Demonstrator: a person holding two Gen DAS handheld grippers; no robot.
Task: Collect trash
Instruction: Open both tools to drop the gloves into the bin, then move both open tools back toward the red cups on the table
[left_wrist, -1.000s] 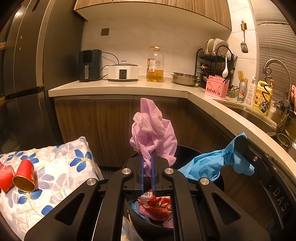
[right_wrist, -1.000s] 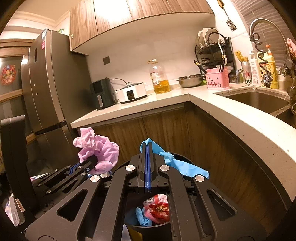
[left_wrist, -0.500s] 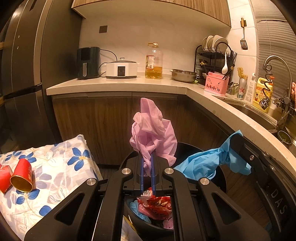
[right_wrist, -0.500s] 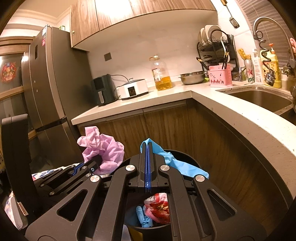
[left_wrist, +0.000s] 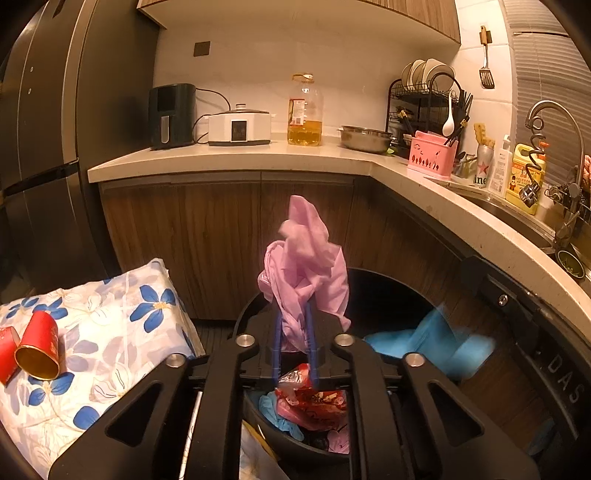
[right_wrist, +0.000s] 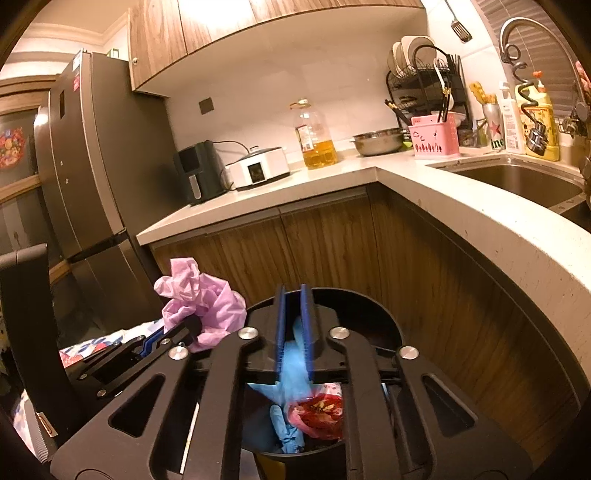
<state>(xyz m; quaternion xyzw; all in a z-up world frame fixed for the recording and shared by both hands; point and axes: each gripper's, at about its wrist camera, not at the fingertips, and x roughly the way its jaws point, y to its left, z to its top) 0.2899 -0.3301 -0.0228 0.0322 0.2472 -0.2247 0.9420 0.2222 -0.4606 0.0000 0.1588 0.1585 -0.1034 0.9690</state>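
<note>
My pink glove (left_wrist: 306, 266) sits between the left gripper (left_wrist: 294, 332) fingers as they part, over the black bin (right_wrist: 369, 306). On the right gripper (right_wrist: 294, 325), the fingers are parting too; the blue glove (right_wrist: 293, 369) blurs between them above the bin's red wrapper (right_wrist: 317, 413).

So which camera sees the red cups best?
The left wrist view: two red cups lie on their sides on the flowered cloth at its left edge. The right wrist view shows no cups, just a sliver of that cloth.
</note>
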